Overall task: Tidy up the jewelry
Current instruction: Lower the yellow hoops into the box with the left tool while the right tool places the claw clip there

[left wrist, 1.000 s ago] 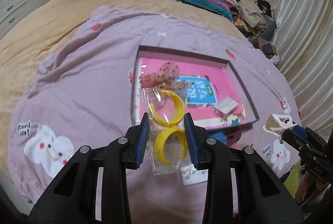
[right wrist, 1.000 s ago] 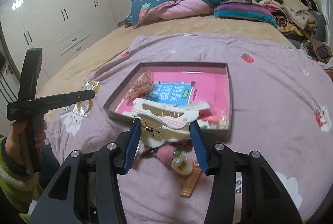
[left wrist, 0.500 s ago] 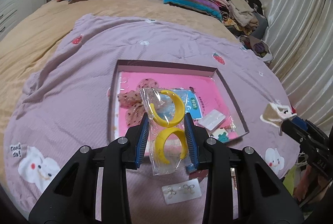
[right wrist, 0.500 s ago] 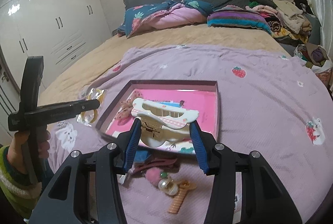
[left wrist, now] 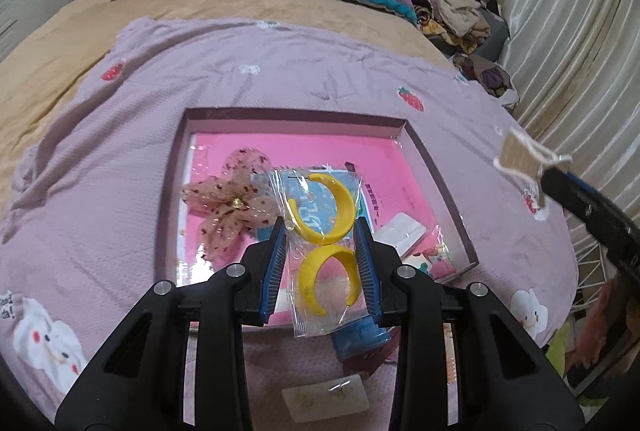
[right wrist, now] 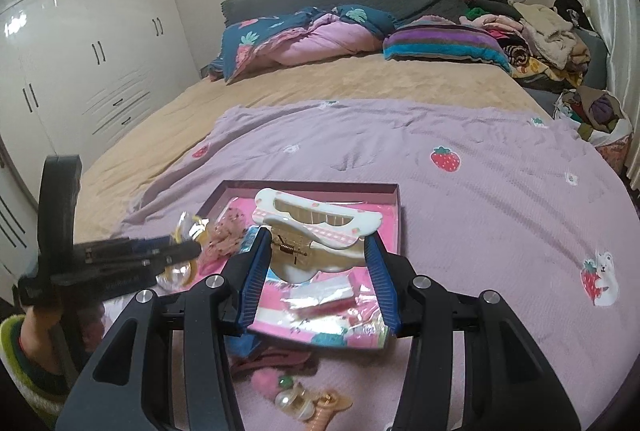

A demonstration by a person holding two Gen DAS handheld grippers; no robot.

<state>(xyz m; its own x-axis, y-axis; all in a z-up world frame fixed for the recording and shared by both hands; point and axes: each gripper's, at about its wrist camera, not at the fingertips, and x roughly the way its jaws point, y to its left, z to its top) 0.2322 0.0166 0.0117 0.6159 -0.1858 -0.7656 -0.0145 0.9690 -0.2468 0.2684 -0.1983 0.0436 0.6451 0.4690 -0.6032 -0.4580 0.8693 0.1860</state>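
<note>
Since a second ago both hands have carried their loads in over the shallow pink-lined tray [left wrist: 436, 167], which now sits centred under the left gripper [left wrist: 322, 259] rather than off to its right. The left jaws pinch a clear packet of yellow hoop earrings [left wrist: 324, 231], hanging above the tray's near half beside the spotted fabric flower [left wrist: 236, 203]. The right gripper [right wrist: 316, 271] pinches a white claw hair clip [right wrist: 316, 215] by its spring end, held over the tray's near edge. To set the packet down well, lower it onto a bare pink patch right of the flower before spreading the jaws, so the light film does not catch or slide off the card beneath. Keep the two grippers apart; the clip probably goes in after. A card of stud earrings [left wrist: 326, 397] and other clips lie on the bed outside the tray.
</note>
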